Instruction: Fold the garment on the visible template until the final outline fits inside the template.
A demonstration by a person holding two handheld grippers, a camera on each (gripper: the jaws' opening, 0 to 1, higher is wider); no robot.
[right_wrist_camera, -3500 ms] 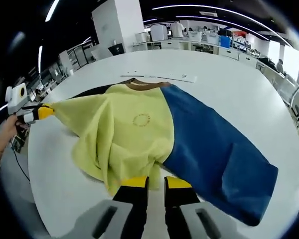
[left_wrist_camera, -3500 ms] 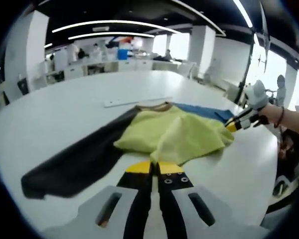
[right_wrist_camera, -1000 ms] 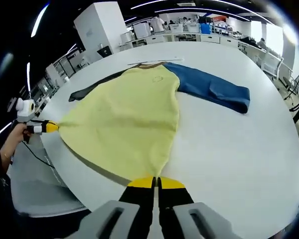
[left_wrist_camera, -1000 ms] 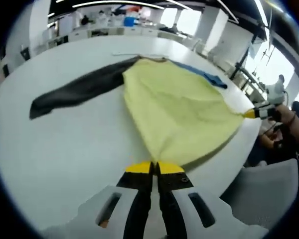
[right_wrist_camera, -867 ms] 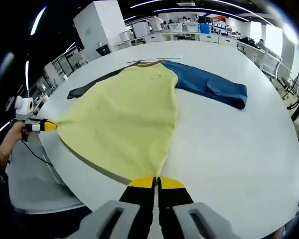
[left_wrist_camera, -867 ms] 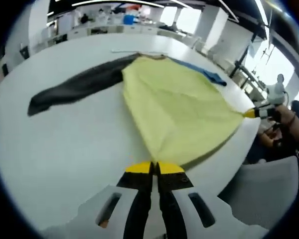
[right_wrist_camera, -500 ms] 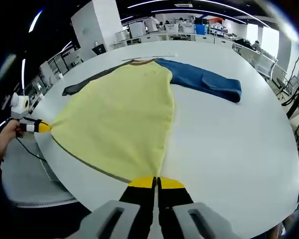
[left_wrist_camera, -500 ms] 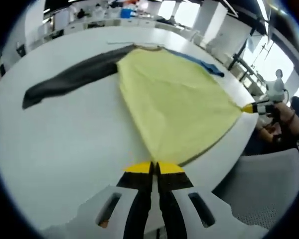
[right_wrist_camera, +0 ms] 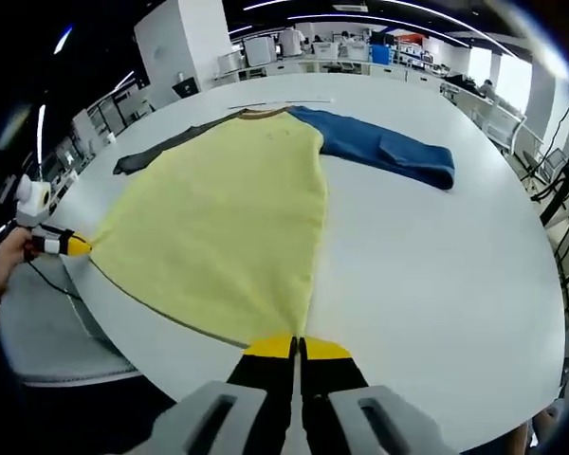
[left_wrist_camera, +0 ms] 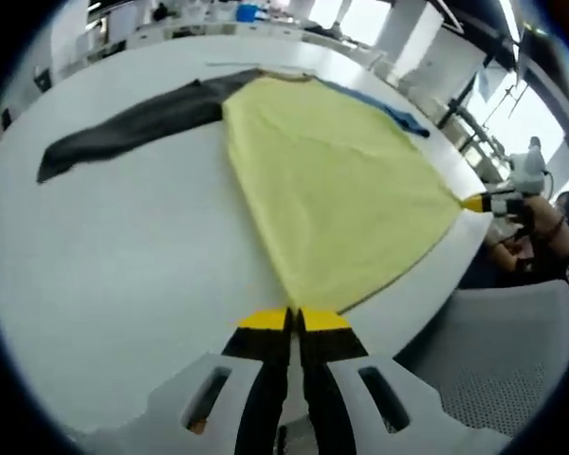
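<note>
Both hand-held grippers, left [left_wrist_camera: 290,320] and right [right_wrist_camera: 294,348], clamped tight on hem corners of the garment [right_wrist_camera: 223,223] stretched across the surface [right_wrist_camera: 436,284], risking overhang past its edge if pulled further.

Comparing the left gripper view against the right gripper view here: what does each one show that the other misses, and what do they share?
Left gripper view alone: the grey chair past the table edge and the right tool pinching one hem corner. Right gripper view alone: the blue sleeve seen full length, and the left tool at the other hem corner. Shared: the yellow garment body stretched flat, the dark sleeve, the white table.
</note>
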